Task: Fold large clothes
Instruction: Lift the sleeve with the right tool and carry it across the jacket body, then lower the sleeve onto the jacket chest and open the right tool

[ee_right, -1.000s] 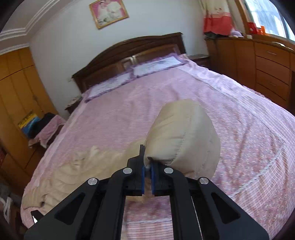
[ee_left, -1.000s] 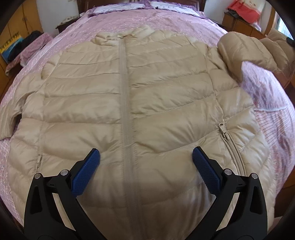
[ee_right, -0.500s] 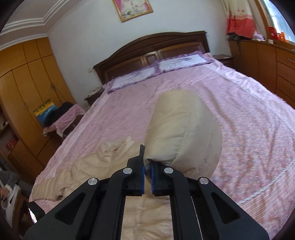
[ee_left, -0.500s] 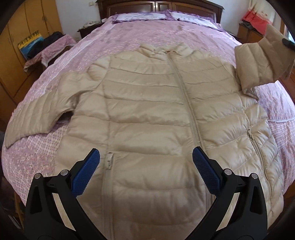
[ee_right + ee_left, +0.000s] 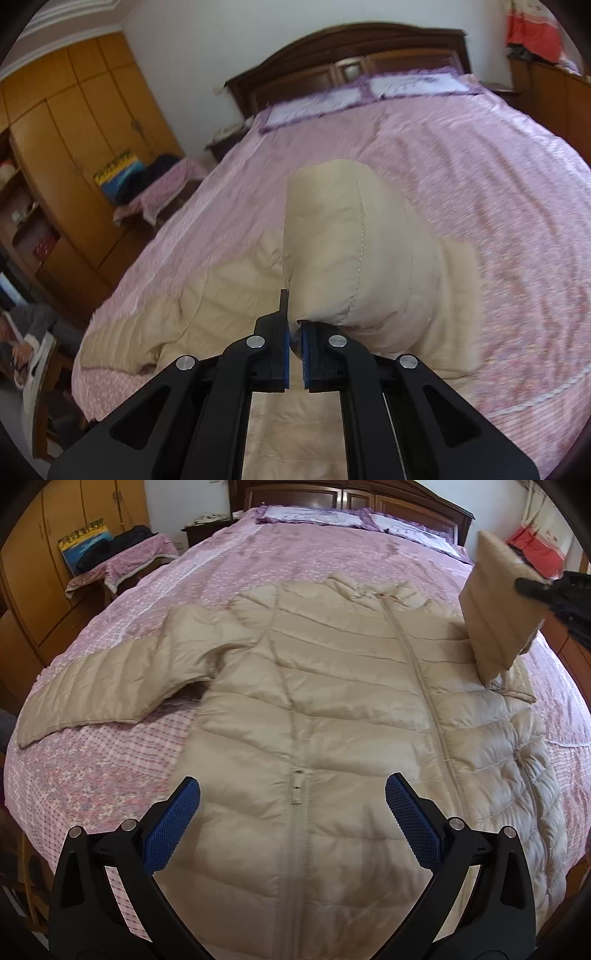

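A beige quilted down jacket (image 5: 332,709) lies face up, zipped, on the pink bed (image 5: 110,768). Its left sleeve (image 5: 110,686) is spread out flat toward the left. My left gripper (image 5: 291,812) is open and empty, hovering above the jacket's lower front near a pocket zipper. My right gripper (image 5: 294,336) is shut on the cuff of the right sleeve (image 5: 354,266) and holds it lifted above the jacket's right shoulder; in the left wrist view the raised sleeve (image 5: 498,613) shows at the upper right with the right gripper (image 5: 554,590) behind it.
The bed has a dark wooden headboard (image 5: 351,494) and pillows (image 5: 332,515) at the far end. A wooden wardrobe (image 5: 74,147) and a cloth-covered stool (image 5: 118,561) stand at the left. A low wooden cabinet (image 5: 554,85) runs along the right side.
The left gripper has shifted left and back, so the jacket's left sleeve and more of the bed come into view. The right gripper has carried the held sleeve leftward over the jacket.
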A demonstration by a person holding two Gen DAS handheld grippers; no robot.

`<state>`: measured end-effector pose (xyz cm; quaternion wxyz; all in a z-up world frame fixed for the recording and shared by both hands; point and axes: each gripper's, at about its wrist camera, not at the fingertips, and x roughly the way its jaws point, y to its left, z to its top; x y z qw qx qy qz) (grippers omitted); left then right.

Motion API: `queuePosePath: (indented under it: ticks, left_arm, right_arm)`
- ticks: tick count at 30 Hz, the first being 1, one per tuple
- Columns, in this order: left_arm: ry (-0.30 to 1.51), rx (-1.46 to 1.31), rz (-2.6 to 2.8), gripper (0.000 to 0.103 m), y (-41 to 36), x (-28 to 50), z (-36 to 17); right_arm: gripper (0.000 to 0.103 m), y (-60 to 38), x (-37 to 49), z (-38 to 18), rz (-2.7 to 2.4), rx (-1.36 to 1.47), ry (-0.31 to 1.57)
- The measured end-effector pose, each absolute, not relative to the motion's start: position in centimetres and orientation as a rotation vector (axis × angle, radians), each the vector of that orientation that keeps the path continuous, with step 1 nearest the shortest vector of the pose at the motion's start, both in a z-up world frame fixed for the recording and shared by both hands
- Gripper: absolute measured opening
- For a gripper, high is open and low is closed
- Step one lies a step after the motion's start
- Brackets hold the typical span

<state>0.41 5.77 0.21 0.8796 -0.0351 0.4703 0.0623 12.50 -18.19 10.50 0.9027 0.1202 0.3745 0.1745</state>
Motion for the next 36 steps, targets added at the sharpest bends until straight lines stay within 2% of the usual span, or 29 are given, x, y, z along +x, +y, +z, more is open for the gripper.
queuePosePath:
  ticks: [12,20,22,25,27,29,33,36]
  left_arm:
    - [0.986,-0.147,0.214,0.100,11.1,-0.9,-0.8]
    - [0.987,-0.183,0.250,0.100,13.5,-1.5,-1.4]
    - [0.986,-0.185,0.256,0.100,13.7,-1.6,-1.5]
    - [0.981,-0.196,0.258,0.100,13.9,-1.9,-1.4]
    - [0.976,-0.200,0.256,0.100,13.9,-2.0,-1.3]
    - [0.972,-0.202,0.252,0.100,13.8,-2.1,-1.3]
    - [0.974,-0.200,0.237,0.100,13.4,-2.2,-1.4]
    - [0.972,-0.185,0.228,0.100,12.7,-2.2,-1.2]
  right_arm:
    - [0.006,-9.2,15.1,2.9,0.435,0.182,1.004]
    - [0.007,-7.0,15.8,-1.4,0.416,0.151,1.106]
    - [0.012,-7.0,15.8,-1.6,0.419,0.154,1.110]
    - [0.029,-6.9,15.3,-1.4,0.442,0.155,1.107]
    - [0.050,-6.7,14.8,-1.0,0.454,0.155,1.099]
    - [0.064,-6.5,14.2,-0.4,0.468,0.148,1.083]
    - [0.076,-6.3,12.7,1.1,0.490,0.106,1.040]
    - [0.079,-6.9,11.6,2.2,0.498,0.124,1.016]
